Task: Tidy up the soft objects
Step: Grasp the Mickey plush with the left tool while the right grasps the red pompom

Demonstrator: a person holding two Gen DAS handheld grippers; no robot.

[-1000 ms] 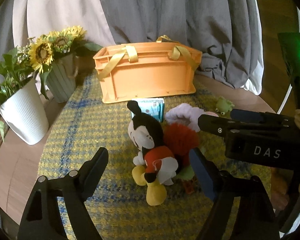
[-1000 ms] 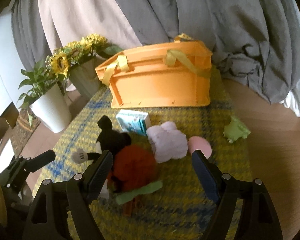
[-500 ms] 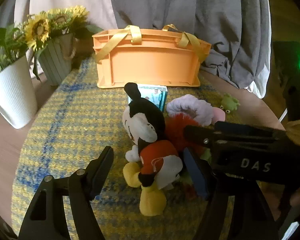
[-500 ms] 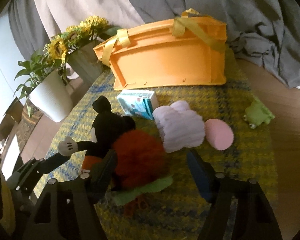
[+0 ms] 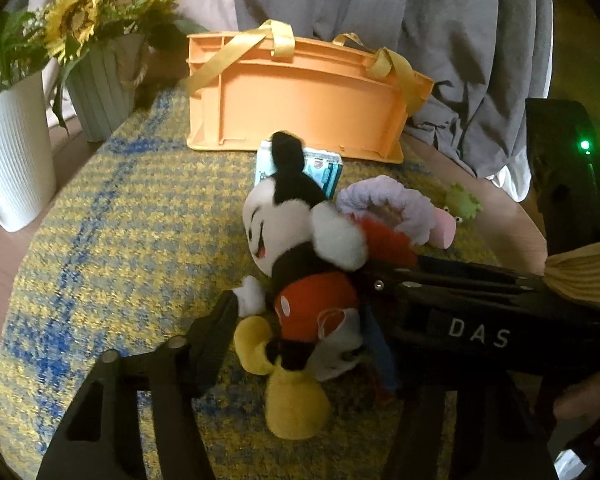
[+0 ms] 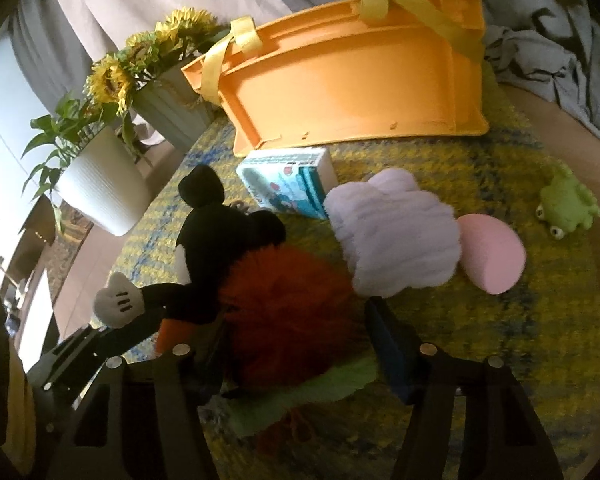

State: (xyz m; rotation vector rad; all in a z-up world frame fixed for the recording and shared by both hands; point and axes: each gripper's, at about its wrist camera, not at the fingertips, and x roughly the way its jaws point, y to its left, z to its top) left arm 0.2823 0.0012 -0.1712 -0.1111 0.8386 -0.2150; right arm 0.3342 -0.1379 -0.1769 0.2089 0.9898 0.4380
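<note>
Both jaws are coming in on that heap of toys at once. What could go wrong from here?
1. The mouse plush leans against the red fluffy toy, so lifting either may drag the other.
2. The right gripper and left gripper, whose jaws have just been closing around these toys, sit side by side and could collide.
3. The orange crate lies on its side, so a dropped toy may roll out.

Both grippers dropped, jaws closing around mouse plush and red pompom.
</note>
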